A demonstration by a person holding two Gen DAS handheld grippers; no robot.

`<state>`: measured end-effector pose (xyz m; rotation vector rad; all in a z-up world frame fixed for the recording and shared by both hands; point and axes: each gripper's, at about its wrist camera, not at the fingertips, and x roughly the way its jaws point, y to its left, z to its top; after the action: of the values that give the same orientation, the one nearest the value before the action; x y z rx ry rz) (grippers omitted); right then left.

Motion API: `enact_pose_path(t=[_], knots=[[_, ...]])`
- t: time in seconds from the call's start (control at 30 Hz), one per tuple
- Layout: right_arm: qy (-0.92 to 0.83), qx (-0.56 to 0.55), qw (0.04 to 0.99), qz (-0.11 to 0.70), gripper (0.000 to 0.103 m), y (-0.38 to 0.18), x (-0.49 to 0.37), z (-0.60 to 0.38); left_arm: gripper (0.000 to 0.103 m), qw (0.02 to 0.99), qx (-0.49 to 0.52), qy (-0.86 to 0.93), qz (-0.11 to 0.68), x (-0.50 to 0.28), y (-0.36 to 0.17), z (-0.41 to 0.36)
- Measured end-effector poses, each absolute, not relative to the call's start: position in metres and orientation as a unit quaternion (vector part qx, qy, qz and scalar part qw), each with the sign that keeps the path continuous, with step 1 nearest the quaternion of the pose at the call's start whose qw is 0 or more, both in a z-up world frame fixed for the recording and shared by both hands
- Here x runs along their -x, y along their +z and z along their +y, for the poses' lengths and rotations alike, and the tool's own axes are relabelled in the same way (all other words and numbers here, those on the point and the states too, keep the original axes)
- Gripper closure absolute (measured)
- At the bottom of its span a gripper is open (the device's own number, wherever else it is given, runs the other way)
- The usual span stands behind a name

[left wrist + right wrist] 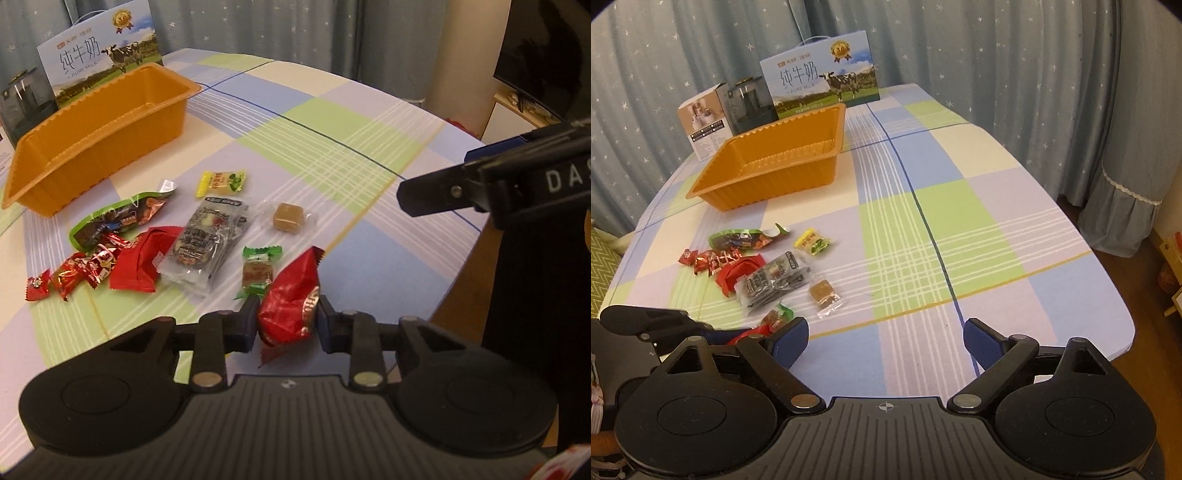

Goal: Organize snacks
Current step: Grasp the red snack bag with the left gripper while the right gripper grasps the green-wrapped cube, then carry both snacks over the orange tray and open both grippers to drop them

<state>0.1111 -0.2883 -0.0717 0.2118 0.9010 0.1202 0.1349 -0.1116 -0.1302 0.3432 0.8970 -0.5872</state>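
A red snack packet is pinched between the blue pads of the left gripper, near the table's front edge, seemingly lifted just clear of the cloth. Other snacks lie beyond it, the orange tray far left. The right gripper hangs spread wide, holding nothing.

A: Warm, fairly dim indoor light; soft shadows beside the orange tray.
B: Fisheye bends the table edges, corners darken, and foil wrappers catch slight glare.
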Motion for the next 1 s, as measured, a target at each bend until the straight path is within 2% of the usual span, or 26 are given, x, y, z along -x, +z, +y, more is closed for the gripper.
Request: enact_pose_path(t=[0.23,0.53,0.8,1.0], knots=[[0.097,-0.111,0.886,0.440,0.014,-0.079,-0.119,-0.266,0.076,0.867,-0.107,-0.226,0.431,-0.126,-0.119,-0.075],[0.154,-0.132,0.862,0.464,0.044,-0.107,-0.143,-0.214,0.076,0.900,-0.034,-0.113,0.420,-0.145,-0.108,-0.007],[0.141,-0.109,0.869,0.462,0.055,-0.121,-0.159,-0.184,0.076,0.906,0.010,-0.097,0.413,-0.154,-0.112,0.016],[0.130,-0.026,0.882,0.452,0.079,-0.123,-0.158,-0.166,0.076,0.904,0.019,-0.101,0.414,-0.153,-0.117,0.019]])
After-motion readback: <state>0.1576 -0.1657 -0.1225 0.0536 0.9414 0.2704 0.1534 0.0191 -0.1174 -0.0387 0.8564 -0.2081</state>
